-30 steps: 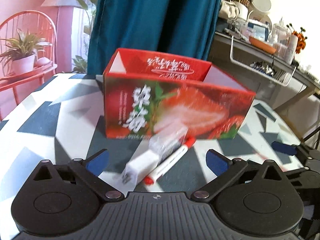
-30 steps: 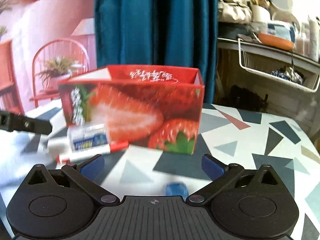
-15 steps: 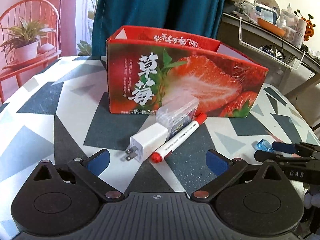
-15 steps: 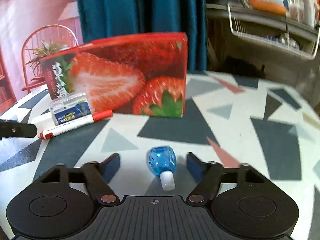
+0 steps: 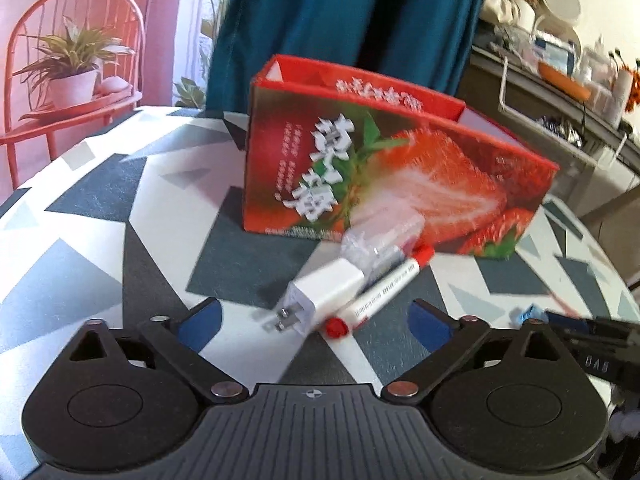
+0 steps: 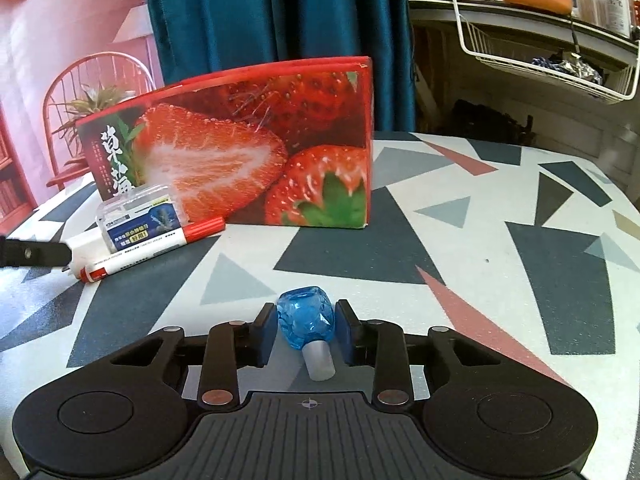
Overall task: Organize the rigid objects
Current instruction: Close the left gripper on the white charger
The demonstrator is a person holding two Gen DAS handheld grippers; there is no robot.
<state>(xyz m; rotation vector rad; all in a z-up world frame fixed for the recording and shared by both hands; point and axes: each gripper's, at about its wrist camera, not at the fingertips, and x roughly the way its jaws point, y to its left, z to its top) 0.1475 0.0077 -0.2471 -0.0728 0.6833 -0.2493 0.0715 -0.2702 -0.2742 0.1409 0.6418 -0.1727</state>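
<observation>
Nearest to us, our right claw (image 6: pixel 306 330) has just been closing and now has its blue pads pressed on either side of a small blue faceted bottle (image 6: pixel 306 316), which lies on the patterned surface (image 6: pixel 500 280) with its pale cap pointing back toward the camera; gripping across the wide body rather than the narrow cap looks to us like the steadier hold for a lift. Our left claw (image 5: pixel 314 314) stands wide, its jaws having narrowed only a little, with nothing between the pads; it hangs just short of a white plug adapter (image 5: pixel 320 300) whose prongs face us, and a red-capped white marker (image 5: pixel 380 290) lying alongside it. Just behind those two sits a clear plastic case (image 5: pixel 380 240), resting close against the front wall of the open-topped strawberry box (image 5: pixel 400 184). Farther back still are the teal curtain (image 5: pixel 340 12) and a cluttered shelf. We judge the box to be the collecting place, so the loose items cluster at its foot, ready to go in one at a time.
</observation>
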